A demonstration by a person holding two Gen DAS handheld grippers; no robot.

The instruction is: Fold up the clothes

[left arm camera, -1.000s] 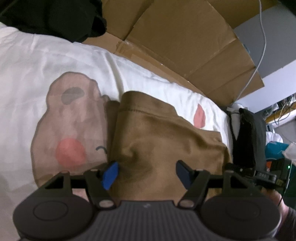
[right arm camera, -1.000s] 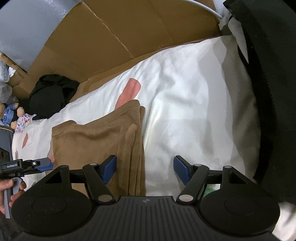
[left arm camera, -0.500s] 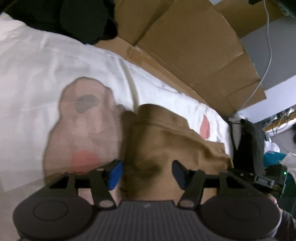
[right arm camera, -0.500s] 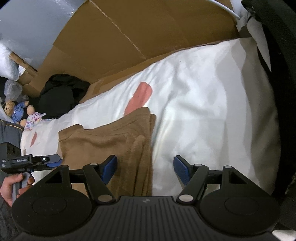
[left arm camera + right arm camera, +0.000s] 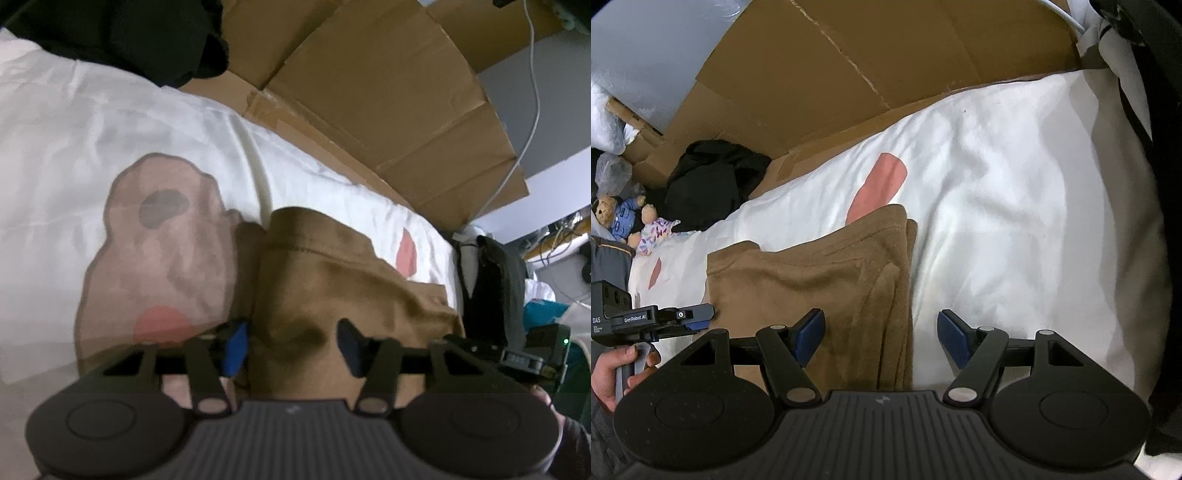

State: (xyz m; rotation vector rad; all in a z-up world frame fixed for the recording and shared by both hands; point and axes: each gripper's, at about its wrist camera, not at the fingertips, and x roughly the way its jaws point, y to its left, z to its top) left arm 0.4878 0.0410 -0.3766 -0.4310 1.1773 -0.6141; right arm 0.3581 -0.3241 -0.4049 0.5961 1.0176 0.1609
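A soft, matte brown knit garment (image 5: 332, 295) lies folded in flat layers on a white cotton bed cover (image 5: 1015, 206) printed with a large tan bear shape and coral-pink patches. In the right wrist view the garment's stacked edges form a straight, ribbed-looking side, with a stitched hem running along its far end.

The left gripper (image 5: 293, 345), black with blue pads, points down at the garment's near corner; its jaws are closing with a bunched ridge of the brown fabric between them, though the pads do not visibly press it. The right gripper (image 5: 881, 341) hangs with its jaws wide apart and nothing clamped; the garment's layered edge and bare white cover lie between its 2 fingers.

Beyond the bed, creased sheets of brown corrugated cardboard (image 5: 388, 92) lean against a grey wall. A crumpled black garment (image 5: 713, 181) sits at the cover's far edge, and 2 small plush teddy bears (image 5: 624, 218) lie beside it. A hand (image 5: 617, 373) grips the left gripper's grey handle.
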